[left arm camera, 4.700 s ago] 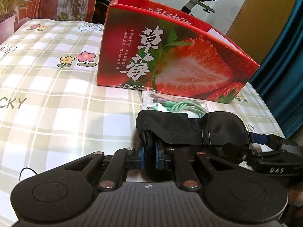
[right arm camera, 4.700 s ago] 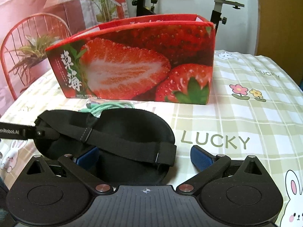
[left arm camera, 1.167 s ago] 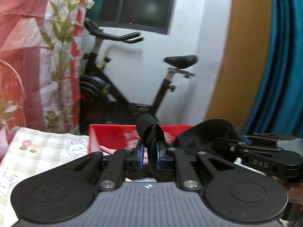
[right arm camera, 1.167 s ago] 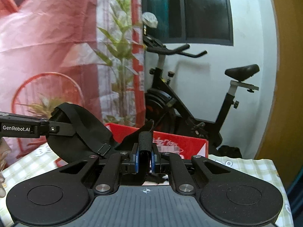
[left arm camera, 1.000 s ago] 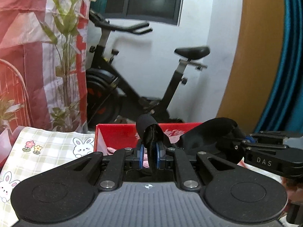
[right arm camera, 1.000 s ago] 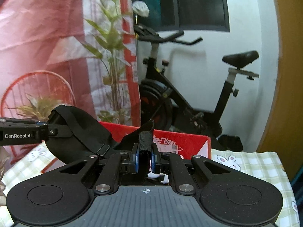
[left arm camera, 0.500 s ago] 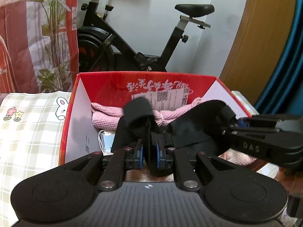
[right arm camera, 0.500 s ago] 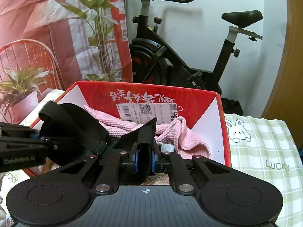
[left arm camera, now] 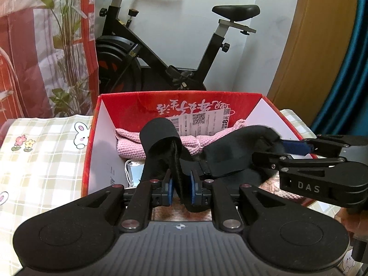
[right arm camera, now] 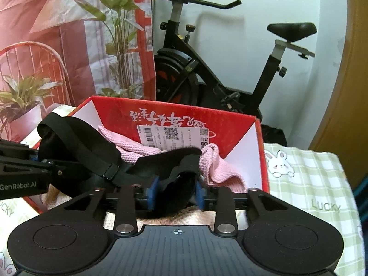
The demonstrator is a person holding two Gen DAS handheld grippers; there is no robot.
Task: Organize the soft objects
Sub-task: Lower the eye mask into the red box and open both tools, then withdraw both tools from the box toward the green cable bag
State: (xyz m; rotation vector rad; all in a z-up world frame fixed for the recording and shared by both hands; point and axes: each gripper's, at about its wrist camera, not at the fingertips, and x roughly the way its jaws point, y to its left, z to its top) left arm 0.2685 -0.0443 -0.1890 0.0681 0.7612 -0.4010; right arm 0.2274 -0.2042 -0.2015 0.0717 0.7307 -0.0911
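Black eye mask (left arm camera: 230, 156) hangs over our red box (left arm camera: 230, 102), both grippers, left gripper (left arm camera: 180, 189) and right gripper (right arm camera: 176, 193), opening around it.

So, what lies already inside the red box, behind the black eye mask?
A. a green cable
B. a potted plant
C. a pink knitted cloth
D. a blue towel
C: a pink knitted cloth lies in the red box against its far wall, behind the black eye mask that hangs over the opening.
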